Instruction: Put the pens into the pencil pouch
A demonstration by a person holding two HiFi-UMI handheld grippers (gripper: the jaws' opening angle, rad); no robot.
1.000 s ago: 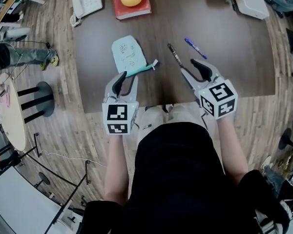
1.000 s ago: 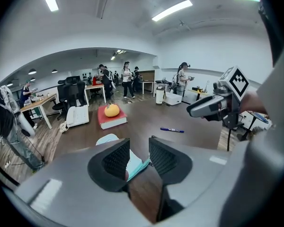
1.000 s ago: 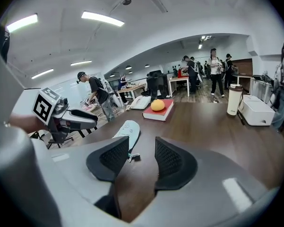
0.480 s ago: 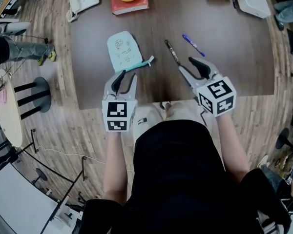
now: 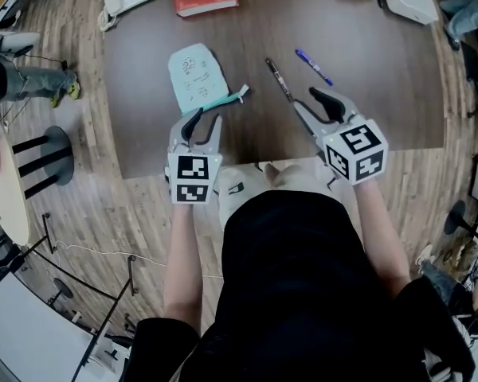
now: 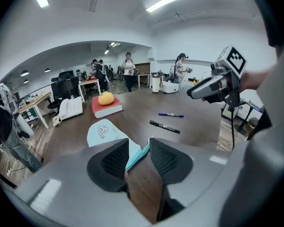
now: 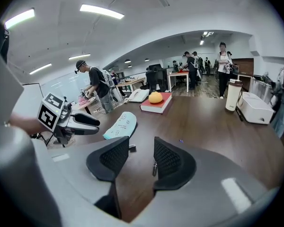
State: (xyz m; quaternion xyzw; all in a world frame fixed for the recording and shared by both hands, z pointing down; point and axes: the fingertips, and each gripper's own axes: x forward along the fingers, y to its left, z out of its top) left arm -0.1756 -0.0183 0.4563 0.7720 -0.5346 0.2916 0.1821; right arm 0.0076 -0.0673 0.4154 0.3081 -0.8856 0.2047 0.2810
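Office ceiling lights (image 7: 99,11) (gripper views only), table (image 5: 366,94), pouch (image 5: 195,76), teal pen (image 5: 223,99).

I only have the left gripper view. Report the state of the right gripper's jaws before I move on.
Observer: The right gripper is open, with nothing between its pads.
Operator: Place the black pen against it.
Observer: In the head view, the black pen has its near end close beside those tips, ungripped.
Operator: Now locate the near end of the teal pen.
Observer: It rests at the near corner of the pencil pouch.
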